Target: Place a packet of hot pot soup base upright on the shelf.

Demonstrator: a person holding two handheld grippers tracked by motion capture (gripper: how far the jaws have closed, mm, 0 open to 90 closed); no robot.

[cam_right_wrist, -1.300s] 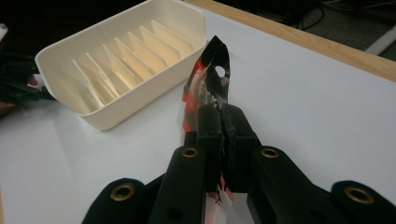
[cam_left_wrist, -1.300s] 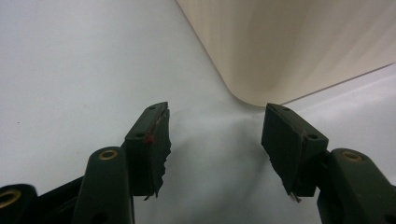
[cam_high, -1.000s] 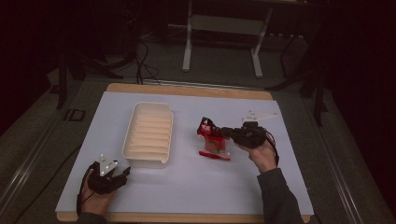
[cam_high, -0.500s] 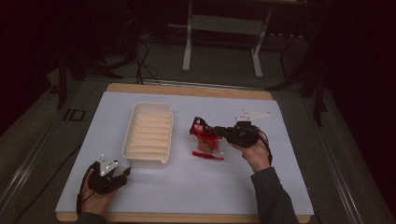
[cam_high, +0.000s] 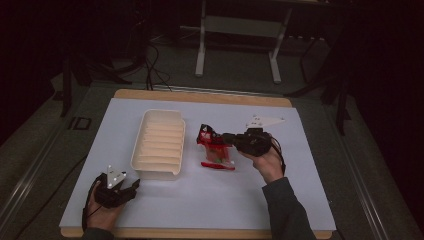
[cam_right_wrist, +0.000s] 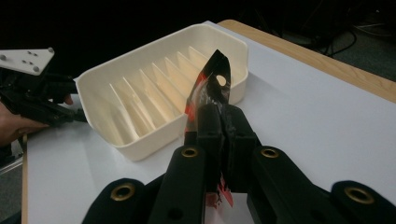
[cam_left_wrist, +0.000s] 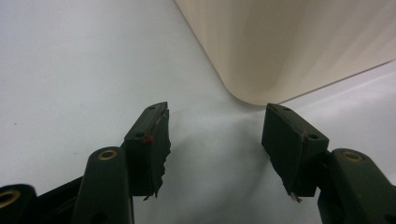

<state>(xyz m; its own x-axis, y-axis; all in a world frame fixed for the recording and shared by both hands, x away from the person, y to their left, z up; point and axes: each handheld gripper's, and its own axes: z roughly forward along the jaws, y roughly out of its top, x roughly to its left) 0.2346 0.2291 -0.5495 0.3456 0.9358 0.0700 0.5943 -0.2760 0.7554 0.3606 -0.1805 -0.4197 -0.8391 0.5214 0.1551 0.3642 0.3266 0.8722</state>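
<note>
2 tongs: right tongs (cam_right_wrist: 219,135) clamp a red packet (cam_right_wrist: 208,91) upright (likely for slotting) beside the ribbed tray (cam_high: 159,143); left tongs (cam_left_wrist: 215,140) gape empty.

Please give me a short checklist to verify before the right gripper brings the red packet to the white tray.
1. Right gripper shut on the red packet: ok.
2. Packet lifted off the table: cannot tell; its lower end seems to touch.
3. White slotted tray empty: ok.
4. Path from packet to tray free: ok.
5. Left gripper open, beside the tray's near corner, not touching it: ok.
</note>
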